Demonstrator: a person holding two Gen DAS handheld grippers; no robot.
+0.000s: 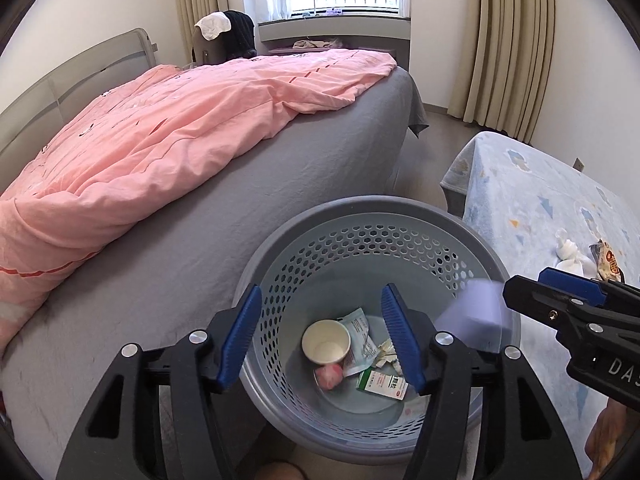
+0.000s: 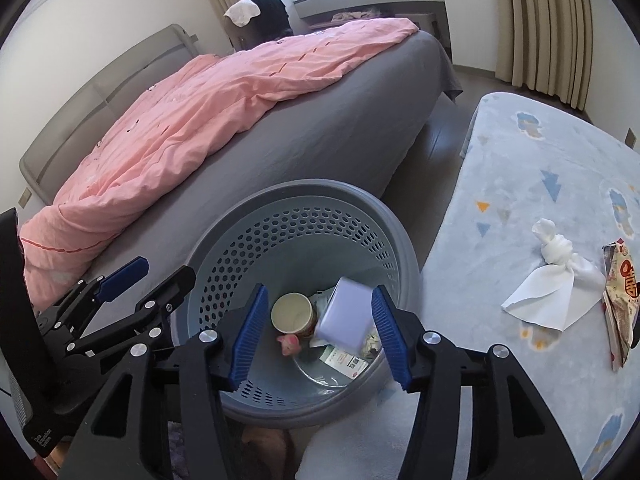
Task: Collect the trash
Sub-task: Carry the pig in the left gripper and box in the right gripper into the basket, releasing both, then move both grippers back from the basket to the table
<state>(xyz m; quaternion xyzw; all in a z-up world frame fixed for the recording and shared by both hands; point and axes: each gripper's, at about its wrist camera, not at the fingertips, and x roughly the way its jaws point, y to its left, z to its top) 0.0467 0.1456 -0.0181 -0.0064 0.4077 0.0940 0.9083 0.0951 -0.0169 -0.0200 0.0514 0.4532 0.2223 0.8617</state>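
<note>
A grey perforated bin (image 1: 360, 208) stands on the floor between the bed and a table. In it lie a paper cup (image 1: 326, 342), a pink lump (image 1: 330, 374), a green-and-white carton (image 1: 382, 384) and a sachet (image 1: 360, 328). My left gripper (image 1: 322, 300) hangs open over the bin with nothing between its fingers. My right gripper (image 2: 320, 292) is open over the same bin (image 2: 304, 190). A blurred pale lavender box (image 2: 346, 314) is loose between its pads, above the cup (image 2: 292, 312). A knotted white tissue (image 2: 556, 264) and a snack wrapper (image 2: 620, 292) lie on the table.
The bed (image 1: 320, 152), with a grey sheet and a pink duvet (image 1: 160, 128), runs along the bin's left side. A table under a light-blue patterned cloth (image 2: 540, 168) is at the right. A narrow strip of floor (image 2: 444, 140) lies between them, and curtains hang behind.
</note>
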